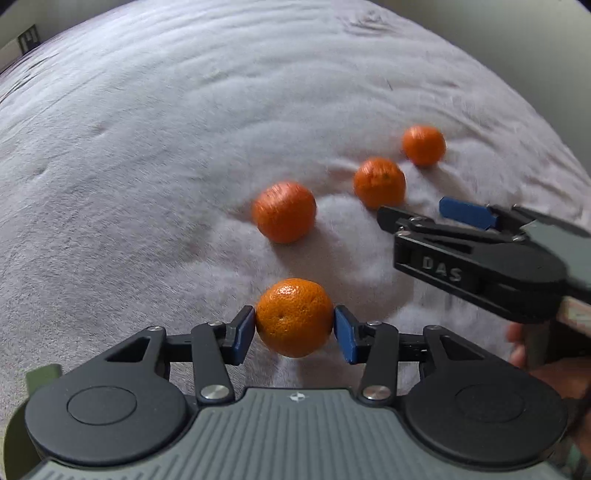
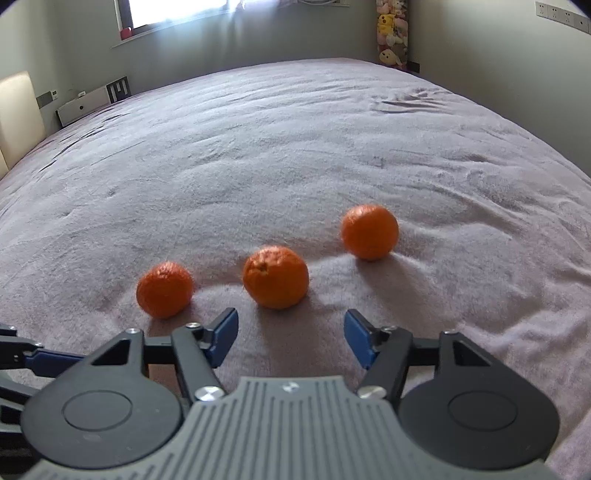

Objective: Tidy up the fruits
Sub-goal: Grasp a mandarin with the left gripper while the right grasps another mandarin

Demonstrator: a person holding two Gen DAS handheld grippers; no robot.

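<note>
My left gripper [image 1: 294, 328] is shut on a mandarin [image 1: 294, 317], its blue pads pressed on both sides, above the bed cover. Three more mandarins lie in a slanted row on the cover: one [image 1: 284, 212] just ahead, one [image 1: 379, 182] further right, one [image 1: 423, 144] farthest. In the right wrist view the same three show as left [image 2: 164, 289], middle [image 2: 276, 277] and right [image 2: 369, 232]. My right gripper [image 2: 291, 338] is open and empty, just short of the middle mandarin; it also shows in the left wrist view [image 1: 424, 214] at the right.
A wide grey-pink fleece bed cover [image 2: 295, 147] fills both views. Walls, a window, a white box [image 2: 88, 103] and a column of plush toys [image 2: 392, 33] stand beyond the far edge. A hand [image 1: 517, 350] holds the right gripper.
</note>
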